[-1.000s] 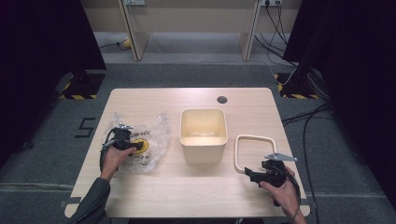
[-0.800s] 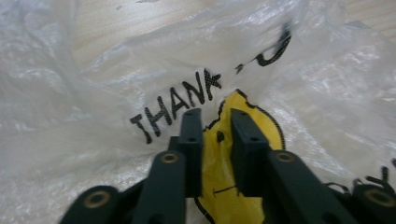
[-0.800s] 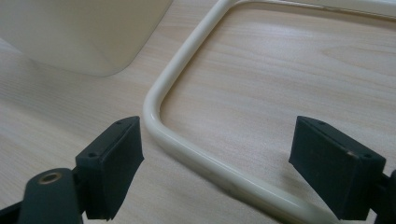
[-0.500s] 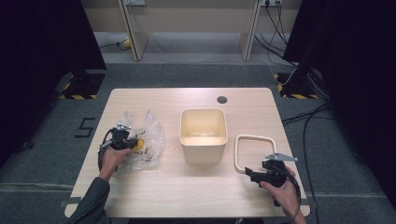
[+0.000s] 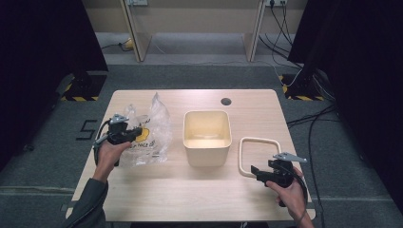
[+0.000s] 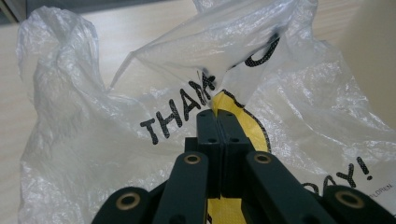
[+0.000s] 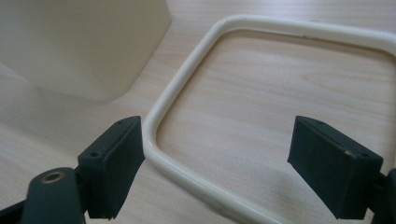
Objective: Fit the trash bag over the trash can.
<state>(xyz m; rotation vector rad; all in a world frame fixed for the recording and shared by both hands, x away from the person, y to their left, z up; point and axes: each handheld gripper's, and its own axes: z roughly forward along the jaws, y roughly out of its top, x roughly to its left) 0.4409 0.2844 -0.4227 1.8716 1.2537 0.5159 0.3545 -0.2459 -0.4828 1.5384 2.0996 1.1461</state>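
Note:
A clear plastic bag (image 5: 151, 129) printed with black "THANK YOU" letters and a yellow face hangs partly lifted off the left half of the table. My left gripper (image 5: 135, 133) is shut on a fold of the plastic bag (image 6: 154, 79), its jaws pressed together over the yellow print, having just closed on it. A cream square bin (image 5: 207, 137) stands in the middle of the table. Right of it lies a cream square ring frame (image 5: 259, 156). My right gripper (image 5: 254, 172) stands open at the near corner of the ring frame (image 7: 187, 93), one jaw on each side of its rail.
The wooden table (image 5: 199, 204) has a round cable hole (image 5: 226, 101) near its far edge. The bin's wall (image 7: 79, 42) stands close to the left of my right gripper. Dark floor and cables surround the table.
My left gripper has shut on the bag and risen, pulling the plastic up into a peak. The right gripper has stayed still.

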